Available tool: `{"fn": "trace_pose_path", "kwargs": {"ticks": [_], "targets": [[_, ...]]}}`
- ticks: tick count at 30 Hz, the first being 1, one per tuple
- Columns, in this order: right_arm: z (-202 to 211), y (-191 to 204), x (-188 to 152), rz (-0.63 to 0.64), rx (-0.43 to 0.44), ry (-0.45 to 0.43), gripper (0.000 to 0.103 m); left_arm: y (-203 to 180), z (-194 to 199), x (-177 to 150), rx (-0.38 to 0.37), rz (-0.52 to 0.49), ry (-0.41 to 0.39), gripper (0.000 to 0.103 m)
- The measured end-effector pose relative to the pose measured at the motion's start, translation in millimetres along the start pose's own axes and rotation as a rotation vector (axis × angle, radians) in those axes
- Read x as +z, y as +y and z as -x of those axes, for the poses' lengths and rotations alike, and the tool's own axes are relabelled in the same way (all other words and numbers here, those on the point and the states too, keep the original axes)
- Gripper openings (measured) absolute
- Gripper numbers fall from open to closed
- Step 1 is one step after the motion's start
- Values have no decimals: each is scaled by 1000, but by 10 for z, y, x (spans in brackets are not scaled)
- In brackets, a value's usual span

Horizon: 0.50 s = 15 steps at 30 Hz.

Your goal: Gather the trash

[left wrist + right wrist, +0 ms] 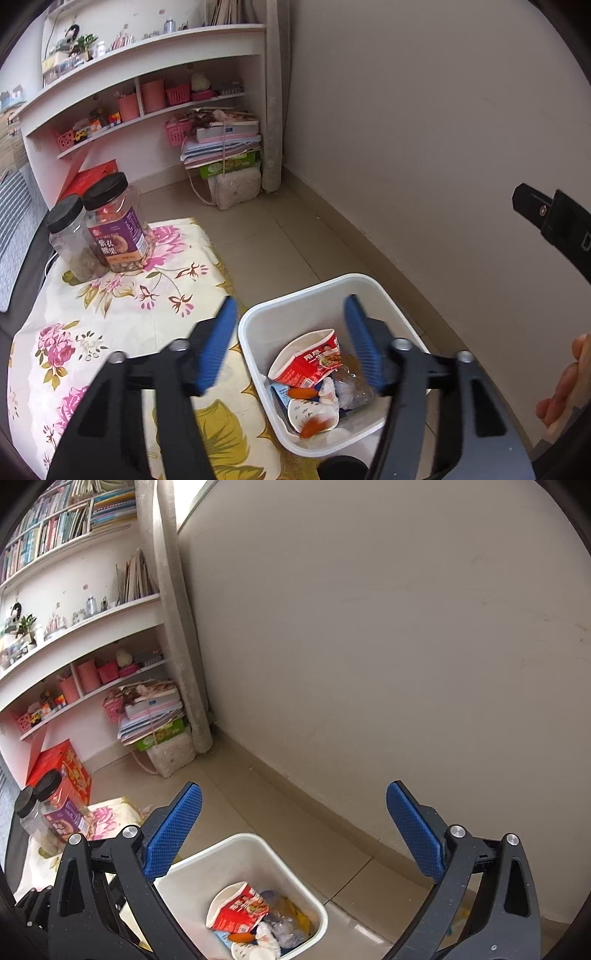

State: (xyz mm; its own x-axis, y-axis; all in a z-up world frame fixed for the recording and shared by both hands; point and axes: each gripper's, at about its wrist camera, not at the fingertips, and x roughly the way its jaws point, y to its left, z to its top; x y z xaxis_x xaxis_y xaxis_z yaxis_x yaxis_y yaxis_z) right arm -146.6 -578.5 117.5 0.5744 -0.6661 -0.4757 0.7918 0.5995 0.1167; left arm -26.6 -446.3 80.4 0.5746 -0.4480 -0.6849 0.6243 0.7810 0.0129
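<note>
A white trash bin [258,317] stands on the floor beside the low table; it also shows in the right wrist view [255,849]. Inside lie a crushed red noodle cup [314,362], a crumpled clear plastic wrapper [351,387], a small white cup with orange scraps [314,417] and other wrappers. My left gripper [290,314] is open and empty, held above the bin's rim. My right gripper [295,801] is open wide and empty, higher above the bin. The noodle cup also shows in the right wrist view [243,908].
A floral cloth [122,317] covers the low table left of the bin. Two black-lidded plastic jars [114,225] stand at its far corner. Shelves [140,85], a stack of books [221,144] and a red box [62,771] are behind. A plain wall [424,129] runs on the right.
</note>
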Motion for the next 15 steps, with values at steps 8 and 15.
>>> {"fn": "trace_pose_path", "kwargs": {"ticks": [8, 15], "targets": [[333, 175, 52, 60, -10, -133, 96, 283, 376, -14, 111, 14, -105, 93], [789, 491, 47, 93, 92, -197, 96, 849, 897, -57, 217, 89, -191, 96]]}}
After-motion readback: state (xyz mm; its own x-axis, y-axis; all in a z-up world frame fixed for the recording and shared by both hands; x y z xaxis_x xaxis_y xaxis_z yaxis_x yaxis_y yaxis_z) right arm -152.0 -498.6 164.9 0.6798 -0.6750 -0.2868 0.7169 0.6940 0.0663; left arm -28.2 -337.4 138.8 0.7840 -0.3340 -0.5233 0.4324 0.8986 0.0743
